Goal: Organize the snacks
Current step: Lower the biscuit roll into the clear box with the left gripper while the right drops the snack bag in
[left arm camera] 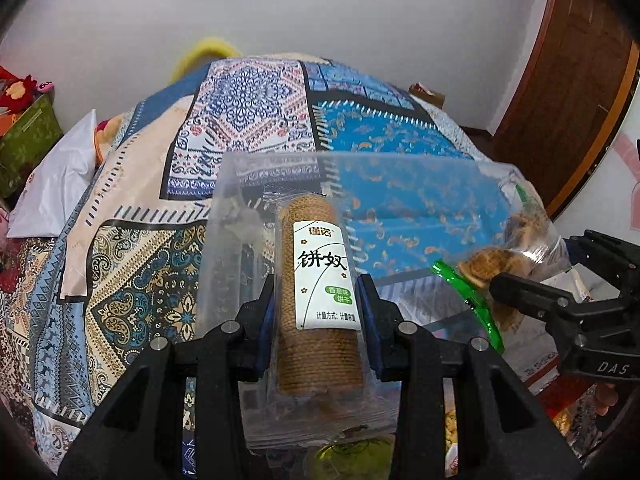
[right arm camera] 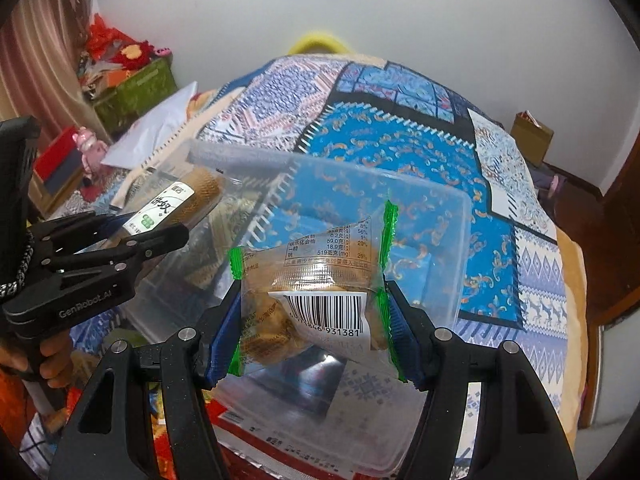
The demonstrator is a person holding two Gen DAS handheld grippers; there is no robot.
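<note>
My left gripper (left arm camera: 318, 312) is shut on a clear-wrapped roll of brown biscuits (left arm camera: 320, 280) with a white label, held above a clear plastic box (left arm camera: 236, 208). My right gripper (right arm camera: 312, 320) is shut on a clear snack packet with green edges (right arm camera: 316, 288) and a barcode, held over the same box (right arm camera: 440, 240). In the left wrist view the right gripper (left arm camera: 520, 288) and its packet (left arm camera: 492, 268) are at the right. In the right wrist view the left gripper (right arm camera: 132, 240) with the biscuit roll (right arm camera: 176, 204) is at the left.
A bed with a blue patchwork quilt (left arm camera: 280, 120) lies under and behind the box. More snack packs (right arm camera: 280, 444) lie under the box's near edge. A green box (right arm camera: 132, 92) and red items stand at the left, a cardboard box (right arm camera: 532, 136) at the right.
</note>
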